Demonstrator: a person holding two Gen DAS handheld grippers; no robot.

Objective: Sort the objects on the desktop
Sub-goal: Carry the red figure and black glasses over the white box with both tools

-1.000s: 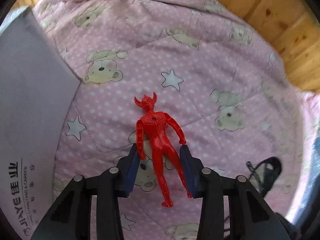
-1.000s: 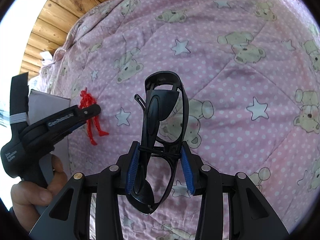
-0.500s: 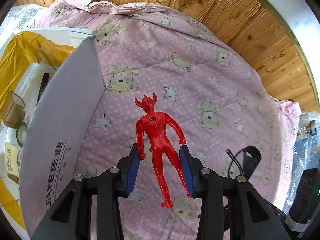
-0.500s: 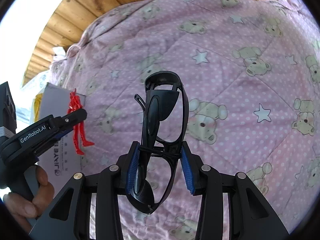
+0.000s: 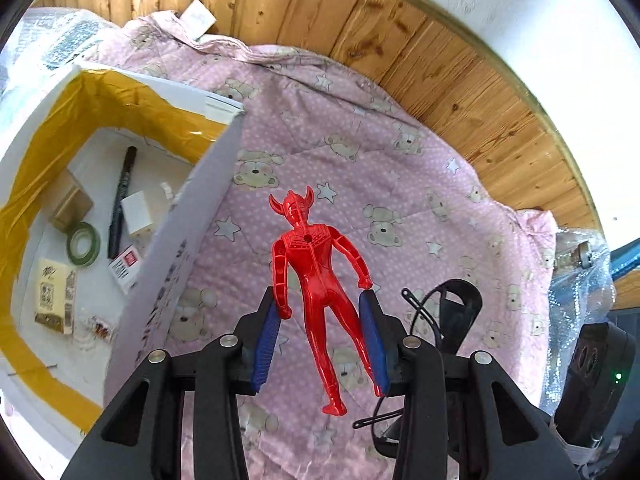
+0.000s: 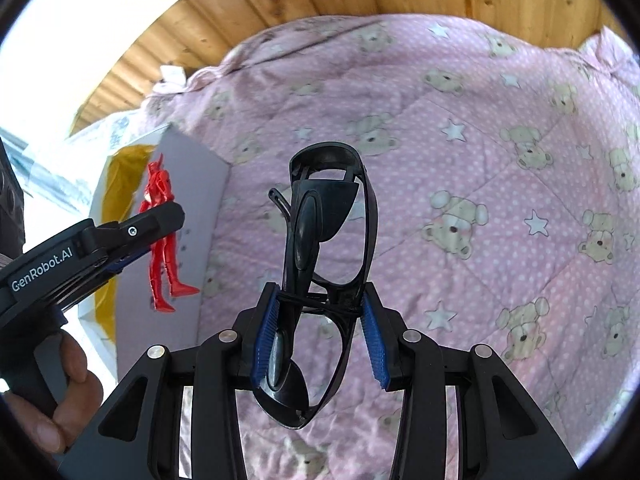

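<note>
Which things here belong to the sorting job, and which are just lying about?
Part of the job:
red toy figure, held in the left tongs
black glasses, held in the right tongs
white box

Lying about:
pink quilt
bubble wrap

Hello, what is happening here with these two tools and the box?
A person is sorting small things from a pink quilt into a cardboard box. The left claw holds a red toy figure in the air beside the box, not yet over it. The right claw holds folded black sunglasses above the quilt. A pen and green tape lie inside the box.
</note>
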